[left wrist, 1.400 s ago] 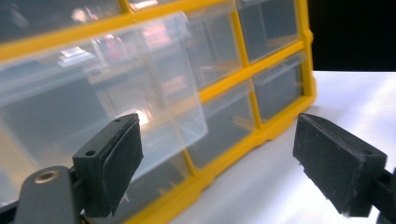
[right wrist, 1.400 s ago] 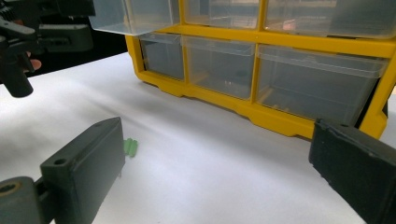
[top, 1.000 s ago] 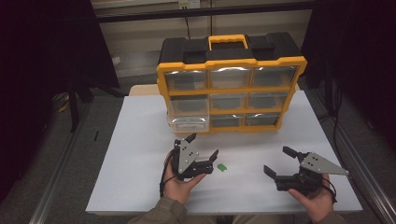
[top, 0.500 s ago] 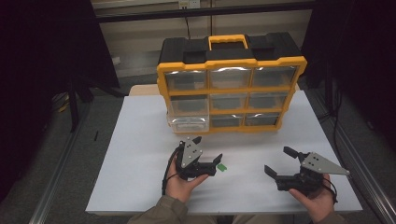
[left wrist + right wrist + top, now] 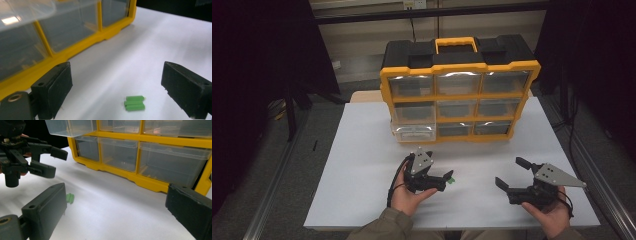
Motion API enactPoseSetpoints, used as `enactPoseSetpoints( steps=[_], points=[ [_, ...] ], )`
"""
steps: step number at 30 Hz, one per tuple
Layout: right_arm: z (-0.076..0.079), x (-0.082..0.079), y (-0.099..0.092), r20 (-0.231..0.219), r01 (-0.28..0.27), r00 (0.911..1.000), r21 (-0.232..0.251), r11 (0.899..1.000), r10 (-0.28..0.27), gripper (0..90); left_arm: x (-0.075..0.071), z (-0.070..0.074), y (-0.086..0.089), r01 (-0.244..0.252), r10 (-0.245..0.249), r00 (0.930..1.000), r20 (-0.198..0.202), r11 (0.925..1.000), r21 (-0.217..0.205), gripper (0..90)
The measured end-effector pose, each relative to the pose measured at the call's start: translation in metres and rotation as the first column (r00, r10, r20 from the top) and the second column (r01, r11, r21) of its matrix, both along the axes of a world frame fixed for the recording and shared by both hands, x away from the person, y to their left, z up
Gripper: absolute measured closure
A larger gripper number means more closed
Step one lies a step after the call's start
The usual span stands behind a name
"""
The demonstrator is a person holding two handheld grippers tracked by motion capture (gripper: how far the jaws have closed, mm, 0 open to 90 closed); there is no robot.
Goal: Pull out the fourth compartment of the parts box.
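High view: the left gripper (image 5: pixel 447 177) sits low over the matte white table (image 5: pixel 362 150), jaws apart, just beside a small green block (image 5: pixel 452 179). The right gripper (image 5: pixel 512 174) stands well apart, jaws spread.

Left gripper view: ribbed green plastic block (image 5: pixel 134 103) lies on the table between the blunt black jaws, untouched.

Right gripper view: the yellow-framed organizer (image 5: pixel 150 178) holds clear glossy drawers.
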State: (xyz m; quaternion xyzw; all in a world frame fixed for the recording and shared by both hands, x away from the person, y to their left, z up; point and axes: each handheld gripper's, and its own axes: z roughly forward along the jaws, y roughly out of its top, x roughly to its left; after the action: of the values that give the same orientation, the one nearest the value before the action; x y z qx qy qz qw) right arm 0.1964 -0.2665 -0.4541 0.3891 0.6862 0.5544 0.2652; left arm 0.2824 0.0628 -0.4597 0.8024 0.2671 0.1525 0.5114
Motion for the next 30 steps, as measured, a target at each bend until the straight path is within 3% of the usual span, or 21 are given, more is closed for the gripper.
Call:
enactPoseSetpoints(
  steps=[5, 9, 12, 13, 18, 20, 22, 23, 24, 27, 28, 29, 30],
  points=[
    [0.0, 0.0, 0.0, 0.003, 0.001, 1.0, -0.007, 1.0, -0.001, 3.5, 0.001, -0.005, -0.003, 0.025, -0.024, 0.9987, -0.045, 0.9993, 0.029, 10.2],
    [-0.001, 0.0, 0.0, -0.001, -0.004, 1.0, -0.013, 1.0, 0.004, 3.5, 0.003, -0.007, -0.003, 0.043, -0.037, 0.9965, -0.075, 0.9959, 0.08, 11.4],
    [0.0, -0.001, -0.001, -0.006, 0.0, 1.0, -0.004, 1.0, 0.0, 3.5, 0.004, -0.009, -0.006, 0.061, -0.051, 0.9932, -0.104, 0.9944, 0.086, 12.5],
    [0.0, -0.001, -0.001, -0.004, 0.001, 1.0, -0.007, 1.0, -0.001, 3.5, 0.004, -0.009, -0.006, 0.066, -0.055, 0.9928, -0.107, 0.9919, 0.108, 12.7],
    [-0.001, 0.0, -0.001, -0.004, -0.003, 1.0, -0.006, 1.0, 0.003, 3.5, 0.004, -0.013, -0.008, 0.057, -0.033, 0.9875, -0.154, 0.9863, 0.155, 14.0],
    [-0.001, 0.001, 0.0, -0.002, -0.002, 1.0, -0.008, 1.0, 0.002, 3.5, 0.004, -0.014, -0.008, 0.058, -0.034, 0.9866, -0.16, 0.9868, 0.151, 15.4],
    [-0.002, 0.002, 0.0, -0.004, -0.007, 1.0, -0.008, 1.0, 0.007, 3.5, 0.003, -0.013, -0.009, 0.035, -0.004, 0.9869, -0.161, 0.9809, 0.191, 16.9],
    [-0.002, 0.003, 0.0, -0.007, -0.009, 0.9999, -0.01, 1.0, 0.009, 3.5, 0.004, -0.015, -0.009, 0.06, -0.029, 0.985, -0.17, 0.9818, 0.18, 19.1],
    [-0.002, 0.003, 0.001, -0.007, -0.01, 0.9999, -0.009, 1.0, 0.01, 3.5, 0.004, -0.013, -0.008, 0.06, -0.023, 0.9837, -0.178, 0.976, 0.209, 20.7],
    [-0.002, 0.005, 0.002, -0.006, -0.015, 0.9999, -0.009, 1.0, 0.015, 3.5, 0.004, -0.012, -0.01, 0.069, -0.021, 0.9762, -0.216, 0.9732, 0.219, 26.0],
    [-0.002, 0.005, 0.002, -0.007, -0.017, 0.9998, -0.009, 1.0, 0.017, 3.5, 0.004, -0.014, -0.011, 0.067, -0.022, 0.9754, -0.219, 0.978, 0.198, 27.3],
    [-0.002, 0.005, 0.002, -0.006, -0.016, 0.9999, -0.01, 1.0, 0.016, 3.5, 0.003, -0.012, -0.011, 0.07, -0.016, 0.9721, -0.234, 0.9721, 0.224, 30.0],
    [-0.002, 0.005, 0.002, -0.004, -0.016, 0.9999, -0.012, 1.0, 0.016, 3.5, 0.004, -0.014, -0.012, 0.066, -0.017, 0.9728, -0.231, 0.9766, 0.205, 31.8]
  ],
)
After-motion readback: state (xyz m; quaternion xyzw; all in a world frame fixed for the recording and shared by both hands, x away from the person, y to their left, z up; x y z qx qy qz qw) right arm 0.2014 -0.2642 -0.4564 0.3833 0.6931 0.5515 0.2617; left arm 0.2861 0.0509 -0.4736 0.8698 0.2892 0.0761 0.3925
